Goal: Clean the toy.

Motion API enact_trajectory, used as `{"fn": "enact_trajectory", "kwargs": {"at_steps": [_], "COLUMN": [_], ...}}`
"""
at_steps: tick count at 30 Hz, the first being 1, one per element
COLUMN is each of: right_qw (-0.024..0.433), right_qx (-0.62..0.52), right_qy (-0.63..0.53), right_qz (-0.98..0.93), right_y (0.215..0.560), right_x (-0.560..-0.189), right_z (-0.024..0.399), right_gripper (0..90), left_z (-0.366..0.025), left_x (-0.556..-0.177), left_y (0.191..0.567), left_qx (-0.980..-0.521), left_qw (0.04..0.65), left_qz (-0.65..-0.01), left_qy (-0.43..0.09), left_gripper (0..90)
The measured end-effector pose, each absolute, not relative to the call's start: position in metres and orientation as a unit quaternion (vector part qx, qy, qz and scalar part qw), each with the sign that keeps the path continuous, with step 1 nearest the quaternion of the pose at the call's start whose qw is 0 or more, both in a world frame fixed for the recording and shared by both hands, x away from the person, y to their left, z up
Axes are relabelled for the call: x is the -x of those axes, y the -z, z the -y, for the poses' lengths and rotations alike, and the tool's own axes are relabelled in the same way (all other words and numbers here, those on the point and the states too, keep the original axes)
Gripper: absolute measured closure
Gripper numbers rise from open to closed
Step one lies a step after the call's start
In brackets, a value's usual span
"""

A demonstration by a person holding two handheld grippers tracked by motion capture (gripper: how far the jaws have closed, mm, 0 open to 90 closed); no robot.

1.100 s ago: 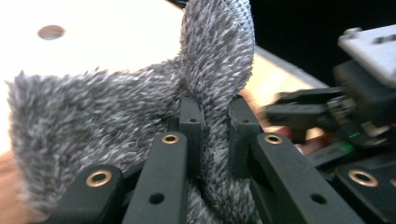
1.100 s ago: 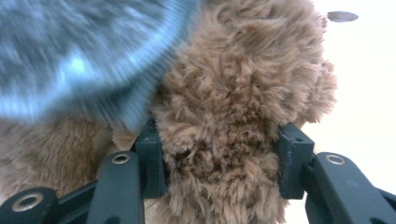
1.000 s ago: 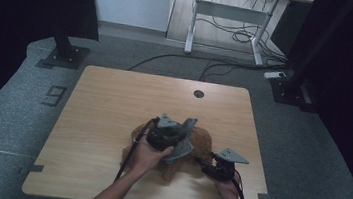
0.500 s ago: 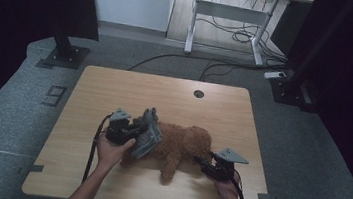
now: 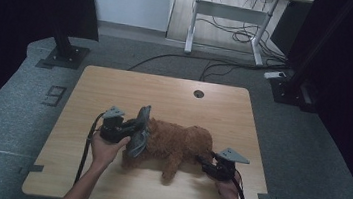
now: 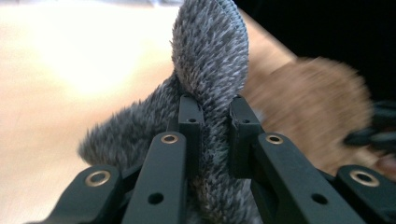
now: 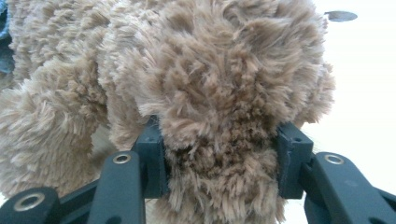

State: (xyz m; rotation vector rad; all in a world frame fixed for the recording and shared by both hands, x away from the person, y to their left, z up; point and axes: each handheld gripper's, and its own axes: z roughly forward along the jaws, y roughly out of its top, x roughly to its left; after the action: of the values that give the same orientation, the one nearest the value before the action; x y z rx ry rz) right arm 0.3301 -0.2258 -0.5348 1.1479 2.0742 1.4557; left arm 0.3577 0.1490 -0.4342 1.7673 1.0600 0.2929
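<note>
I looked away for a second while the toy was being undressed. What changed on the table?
The left gripper carried the grey fuzzy garment leftward off the brown plush dog, fingers clamped on it throughout. The right gripper stayed put, gripping the dog's end on the table.

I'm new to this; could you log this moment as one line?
left gripper: shut on grey furry cloth | right gripper: shut on brown plush dog | dog lies on table

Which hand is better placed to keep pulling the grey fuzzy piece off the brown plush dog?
The left. Its tongs are shut on the grey fuzzy piece at the dog's near-left end, with bare table beside them. The right tongs clamp the brown plush dog at its other end, anchoring it.
</note>
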Motion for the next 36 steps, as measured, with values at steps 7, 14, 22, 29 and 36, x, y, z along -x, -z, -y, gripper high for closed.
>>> {"fn": "enact_trajectory", "kwargs": {"at_steps": [7, 14, 22, 29, 36], "right_qw": [0.181, 0.180, 0.185, 0.189, 0.193], "right_qx": [-0.403, -0.402, -0.410, -0.406, -0.403], "right_qy": [-0.514, -0.515, -0.510, -0.507, -0.498], "right_qz": [-0.735, -0.735, -0.733, -0.737, -0.743], "right_y": [0.534, 0.535, 0.537, 0.536, 0.536], "right_x": [-0.330, -0.331, -0.331, -0.329, -0.328], "right_z": [0.225, 0.226, 0.224, 0.221, 0.218], "right_gripper": [48.9, 48.8, 49.2, 49.7, 50.3], "left_z": [-0.068, 0.046, 0.032, -0.015, -0.079], "left_x": [-0.355, -0.373, -0.390, -0.399, -0.394], "left_y": [0.396, 0.422, 0.436, 0.442, 0.441], "left_qx": [-0.773, -0.829, -0.826, -0.823, -0.796], "left_qw": [0.509, 0.447, 0.419, 0.387, 0.403], "left_qz": [-0.359, -0.328, -0.363, -0.393, -0.425], "left_qy": [-0.121, -0.077, -0.104, -0.137, -0.155], "left_gripper": [78.3, 78.2, 78.7, 78.7, 78.0]}}
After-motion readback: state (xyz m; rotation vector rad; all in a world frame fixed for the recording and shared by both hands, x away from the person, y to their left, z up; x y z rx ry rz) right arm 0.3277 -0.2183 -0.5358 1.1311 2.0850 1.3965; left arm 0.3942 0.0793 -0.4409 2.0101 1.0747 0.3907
